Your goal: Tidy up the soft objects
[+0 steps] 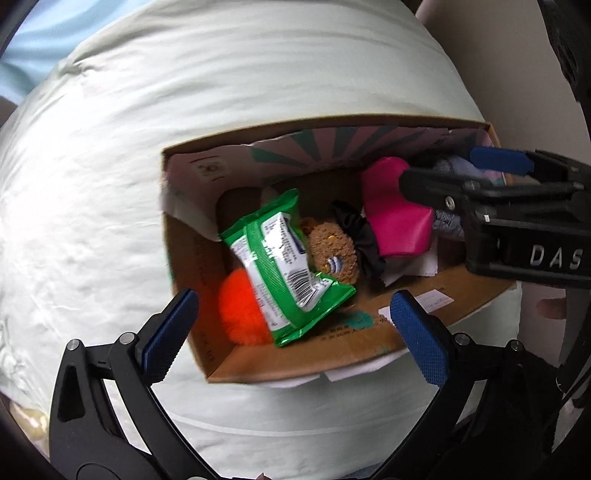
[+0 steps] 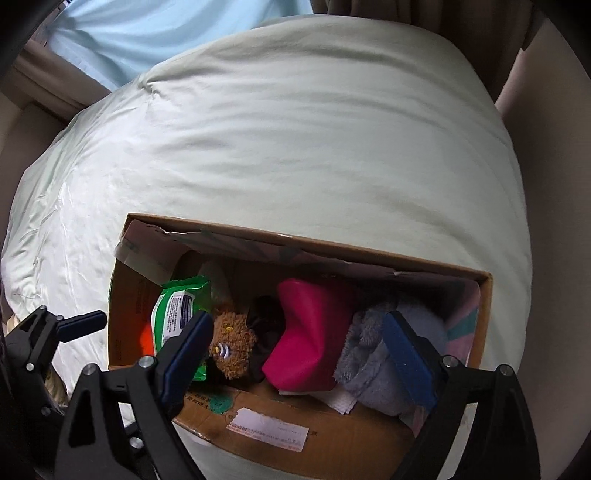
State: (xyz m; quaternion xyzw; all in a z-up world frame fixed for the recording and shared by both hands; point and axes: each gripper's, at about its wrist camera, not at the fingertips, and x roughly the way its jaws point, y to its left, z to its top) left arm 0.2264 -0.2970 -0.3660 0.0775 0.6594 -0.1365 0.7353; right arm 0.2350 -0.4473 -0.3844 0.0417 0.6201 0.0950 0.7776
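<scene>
An open cardboard box [image 1: 332, 354] sits on pale green bedding. Inside lie a green wipes pack [image 1: 284, 266], an orange fluffy ball [image 1: 240, 314], a brown plush toy [image 1: 332, 251], a black scrunchie [image 1: 364, 236], a pink pouch [image 1: 395, 218] and a grey fluffy cloth [image 2: 373, 365]. My left gripper [image 1: 291, 306] hangs open above the box's left half, over the wipes pack, pads touching nothing. My right gripper [image 2: 297, 321] stands open over the right half, above the pink pouch [image 2: 310, 339] and the cloth, gripping nothing.
The pale green duvet [image 2: 295, 147] spreads around the box on every side. Light blue fabric [image 2: 147, 33] lies beyond its far edge. A beige wall [image 2: 554, 184] runs along the right. White paper [image 1: 417, 269] lies on the box floor.
</scene>
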